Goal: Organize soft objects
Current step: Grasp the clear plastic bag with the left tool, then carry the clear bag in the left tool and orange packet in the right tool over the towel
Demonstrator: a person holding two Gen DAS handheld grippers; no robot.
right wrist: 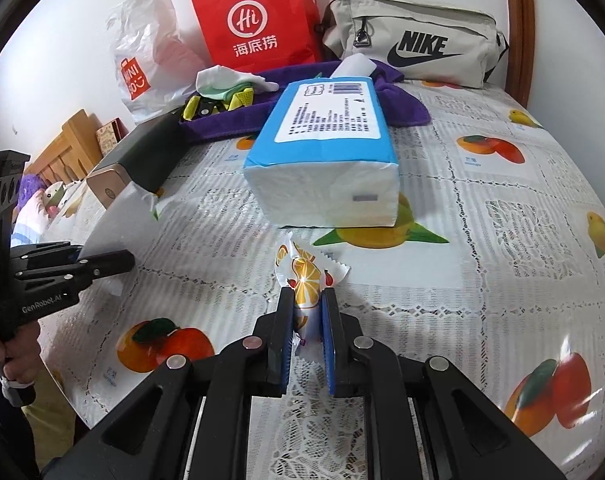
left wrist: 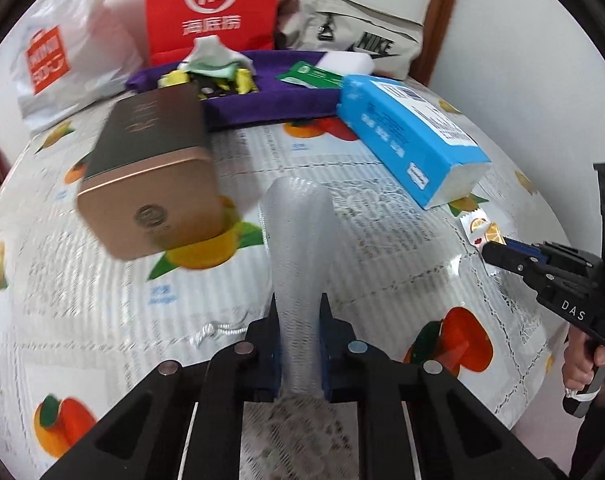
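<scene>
So both tongs are loaded. The left tongs (left wrist: 300, 312) are pinched tight on a floppy white mesh sleeve (left wrist: 298, 248), which fans out straight ahead of the tips, lifted off the surface (left wrist: 230, 168). The right tongs (right wrist: 307, 300) are clamped on a small orange-print sachet (right wrist: 302, 270), gripped low so most of the packet sticks out past the tips; looks like it's barely off the surface.

My guess is each squishy thing gets pinched at one end so it hangs free for carrying.

Ahead of the right tongs sits the blue tissue pack (right wrist: 322, 140). Further out is the purple cloth (right wrist: 402, 108) with a heap of small soft bits on it, probably the drop spot.

Left tongs point forward and a bit down, with a gold box (left wrist: 150, 176) ahead on the left. The right tongs come in level from the right.
</scene>
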